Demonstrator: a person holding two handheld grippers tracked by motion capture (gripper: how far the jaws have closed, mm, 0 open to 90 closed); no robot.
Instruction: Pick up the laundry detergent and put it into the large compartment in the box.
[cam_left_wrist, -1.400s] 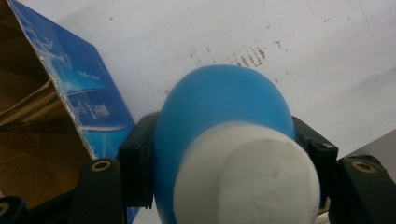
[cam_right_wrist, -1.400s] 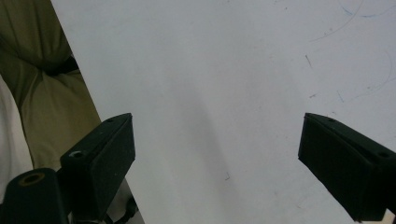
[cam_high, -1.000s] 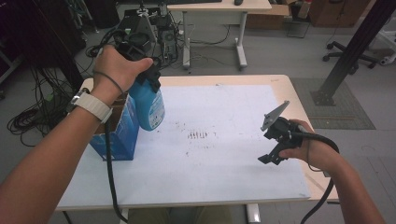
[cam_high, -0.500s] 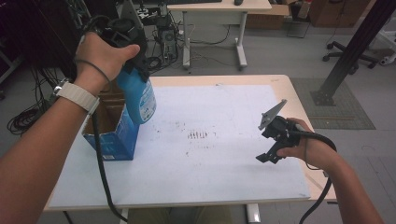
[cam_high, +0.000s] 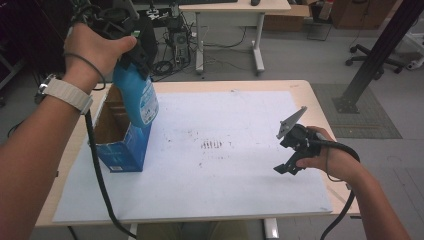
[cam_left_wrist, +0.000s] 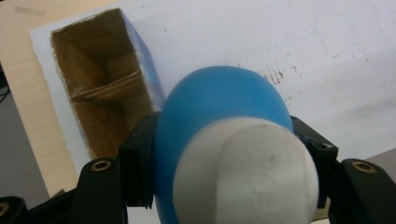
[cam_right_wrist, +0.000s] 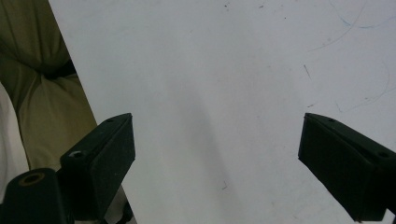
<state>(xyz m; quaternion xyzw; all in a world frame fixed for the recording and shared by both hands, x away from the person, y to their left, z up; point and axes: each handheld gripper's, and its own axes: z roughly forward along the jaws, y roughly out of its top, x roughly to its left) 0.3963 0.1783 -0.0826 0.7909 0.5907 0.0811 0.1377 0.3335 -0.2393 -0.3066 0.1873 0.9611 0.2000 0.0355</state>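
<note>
At about 10 o'clock on the table (cam_high: 240, 87), the left gripper (cam_high: 131, 49) stays clamped on the bottle (cam_high: 136, 97) below its white cap (cam_left_wrist: 252, 177) and has lifted it higher, so its base now hangs at the box (cam_high: 120, 150) mouth, almost clear (the box looks otherwise empty). At 4 o'clock, the right gripper (cam_high: 290, 155) has not moved; it is released, holding nothing.
</note>
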